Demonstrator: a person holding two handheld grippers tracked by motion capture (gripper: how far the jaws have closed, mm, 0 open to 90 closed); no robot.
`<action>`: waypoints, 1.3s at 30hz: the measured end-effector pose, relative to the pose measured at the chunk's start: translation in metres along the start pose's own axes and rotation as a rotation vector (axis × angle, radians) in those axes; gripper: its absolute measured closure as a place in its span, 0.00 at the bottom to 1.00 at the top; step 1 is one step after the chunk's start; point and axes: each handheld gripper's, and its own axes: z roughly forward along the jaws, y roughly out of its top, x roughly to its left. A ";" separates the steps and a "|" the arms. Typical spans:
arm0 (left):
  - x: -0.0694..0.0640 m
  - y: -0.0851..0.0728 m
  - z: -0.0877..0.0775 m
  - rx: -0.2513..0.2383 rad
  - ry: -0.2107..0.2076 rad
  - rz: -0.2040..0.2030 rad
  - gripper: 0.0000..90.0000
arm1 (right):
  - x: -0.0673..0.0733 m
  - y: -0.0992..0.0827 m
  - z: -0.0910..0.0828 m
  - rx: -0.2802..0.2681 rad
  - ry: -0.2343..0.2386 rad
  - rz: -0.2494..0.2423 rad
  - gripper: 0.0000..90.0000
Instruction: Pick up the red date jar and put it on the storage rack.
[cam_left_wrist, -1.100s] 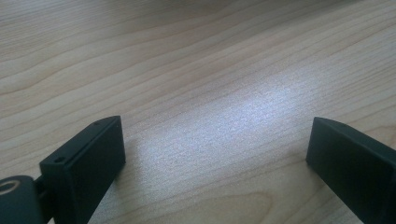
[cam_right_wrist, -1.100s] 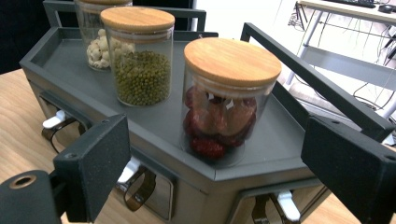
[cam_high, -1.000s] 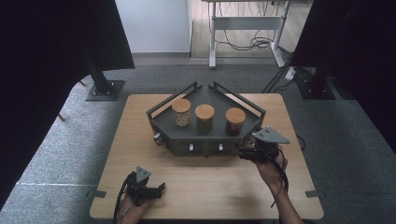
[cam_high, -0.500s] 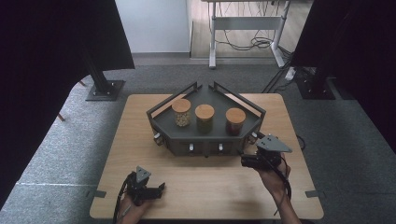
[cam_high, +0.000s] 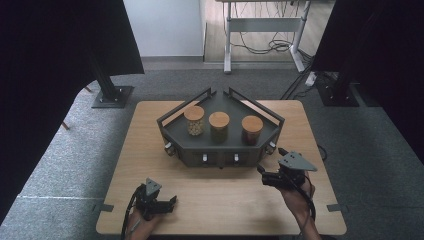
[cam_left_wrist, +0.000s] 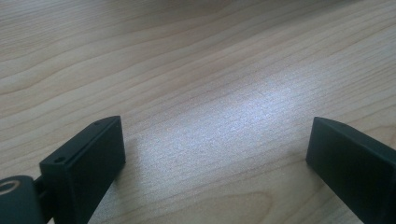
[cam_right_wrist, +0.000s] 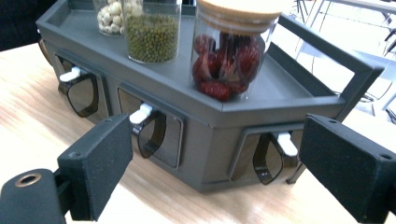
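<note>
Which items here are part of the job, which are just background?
In play:
- right gripper, jaws open, nothing between them, just been closing a little, facing the rack
- grey rack with small white-handled drawers
- jar of red fruit

Background:
- green bean jar, white bean jar
- left gripper, open over bare table
- desk frame behind

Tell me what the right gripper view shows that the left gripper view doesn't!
The right gripper view alone shows the grey rack, its white-handled dispensers and three jars: red dried fruit, green beans and pale seeds.

The left gripper view alone shows bare wooden table with a bright patch of light on it.

Both show wood below and a pair of open black tongs, the left tongs and the right tongs, holding nothing.
</note>
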 end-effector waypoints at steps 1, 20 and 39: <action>0.000 0.000 0.000 0.000 0.000 0.000 0.05 | 0.000 -0.002 0.000 0.002 0.000 0.002 0.10; 0.000 0.000 0.000 0.000 0.000 -0.001 0.05 | 0.005 -0.023 -0.006 0.048 -0.009 0.004 0.11; 0.000 0.000 0.000 0.000 0.001 -0.001 0.05 | 0.009 -0.042 -0.006 0.104 -0.031 0.009 0.11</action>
